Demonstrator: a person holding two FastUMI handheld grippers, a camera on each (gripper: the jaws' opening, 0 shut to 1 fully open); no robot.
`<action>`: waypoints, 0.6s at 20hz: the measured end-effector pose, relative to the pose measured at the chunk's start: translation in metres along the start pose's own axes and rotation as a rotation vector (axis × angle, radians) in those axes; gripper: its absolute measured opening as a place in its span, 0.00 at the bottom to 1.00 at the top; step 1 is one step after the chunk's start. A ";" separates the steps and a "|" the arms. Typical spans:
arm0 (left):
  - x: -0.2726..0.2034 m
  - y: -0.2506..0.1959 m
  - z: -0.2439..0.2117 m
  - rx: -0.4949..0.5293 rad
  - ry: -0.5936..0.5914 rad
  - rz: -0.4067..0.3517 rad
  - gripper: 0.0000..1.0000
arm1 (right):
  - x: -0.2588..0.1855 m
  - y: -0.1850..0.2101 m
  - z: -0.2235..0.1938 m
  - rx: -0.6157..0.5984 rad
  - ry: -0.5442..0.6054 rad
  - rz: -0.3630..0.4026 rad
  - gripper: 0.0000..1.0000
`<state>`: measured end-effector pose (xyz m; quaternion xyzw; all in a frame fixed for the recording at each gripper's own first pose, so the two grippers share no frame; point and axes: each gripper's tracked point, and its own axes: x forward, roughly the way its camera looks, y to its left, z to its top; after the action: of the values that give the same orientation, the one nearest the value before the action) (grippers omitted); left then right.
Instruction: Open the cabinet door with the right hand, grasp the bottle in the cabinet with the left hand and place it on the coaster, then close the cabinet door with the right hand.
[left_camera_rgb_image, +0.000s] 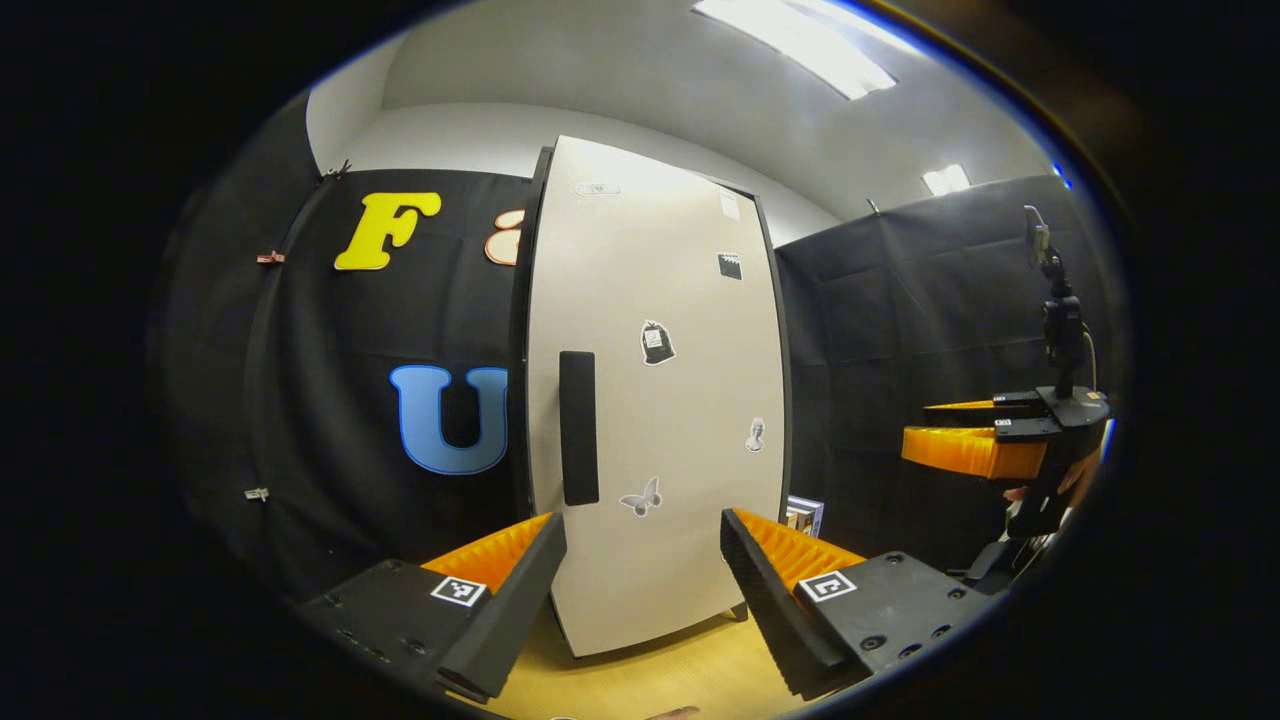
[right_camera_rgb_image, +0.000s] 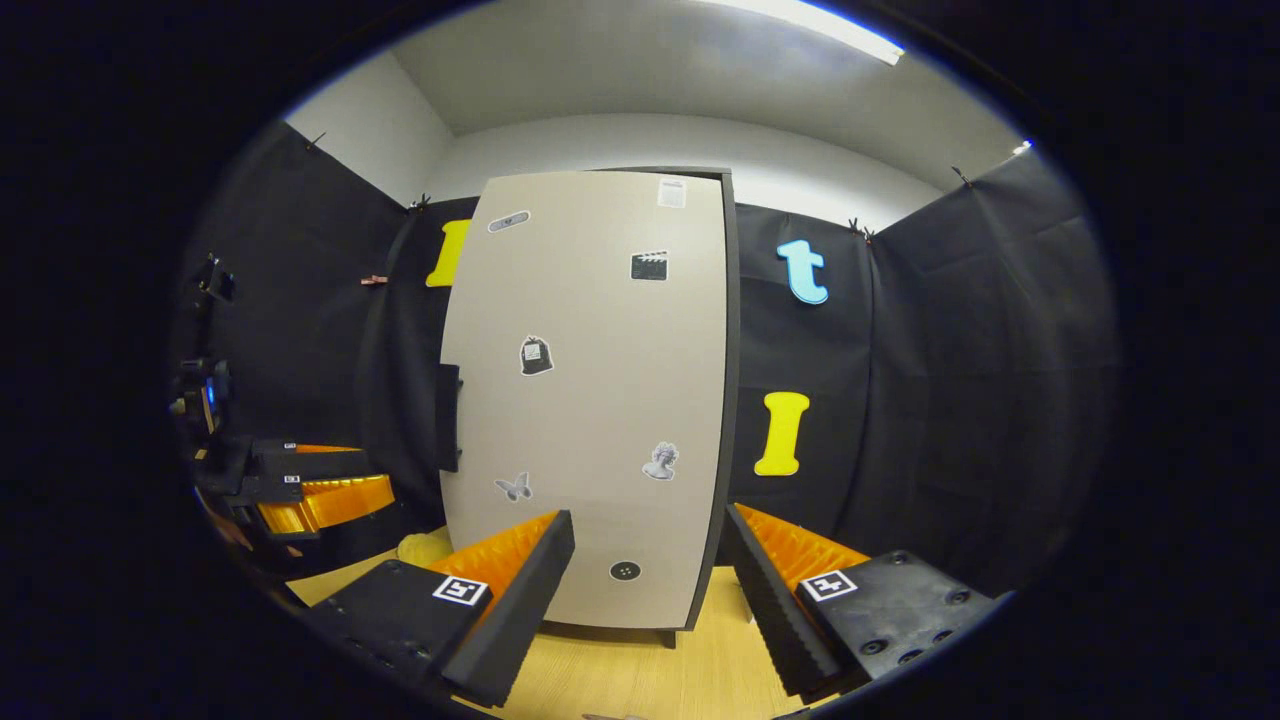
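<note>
While the cabinet door (right_camera_rgb_image: 590, 400) stands closed before us on the wooden worktop (right_camera_rgb_image: 640, 670), its black handle (left_camera_rgb_image: 578, 427) at its left edge, we hold the left gripper (left_camera_rgb_image: 640, 590) and right gripper (right_camera_rgb_image: 645, 590) with jaws apart, gripping nothing.

One cabinet door (right_camera_rgb_image: 590, 400), two claws (both open), several stickers (right_camera_rgb_image: 536, 355)
</note>
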<state>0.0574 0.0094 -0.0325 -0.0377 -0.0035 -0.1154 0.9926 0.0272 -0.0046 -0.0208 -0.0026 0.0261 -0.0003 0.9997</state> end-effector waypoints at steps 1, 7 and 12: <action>0.000 0.001 0.000 -0.001 0.001 0.001 0.98 | 0.000 0.000 0.000 0.000 -0.002 -0.001 0.97; 0.001 0.001 0.000 0.023 0.002 -0.002 0.98 | 0.001 0.004 -0.004 -0.020 0.012 0.006 0.97; 0.000 0.002 -0.001 0.027 -0.002 -0.002 0.98 | 0.001 0.006 -0.006 -0.029 0.020 0.010 0.97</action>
<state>0.0578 0.0109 -0.0332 -0.0247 -0.0063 -0.1165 0.9929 0.0281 0.0015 -0.0269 -0.0171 0.0363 0.0048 0.9992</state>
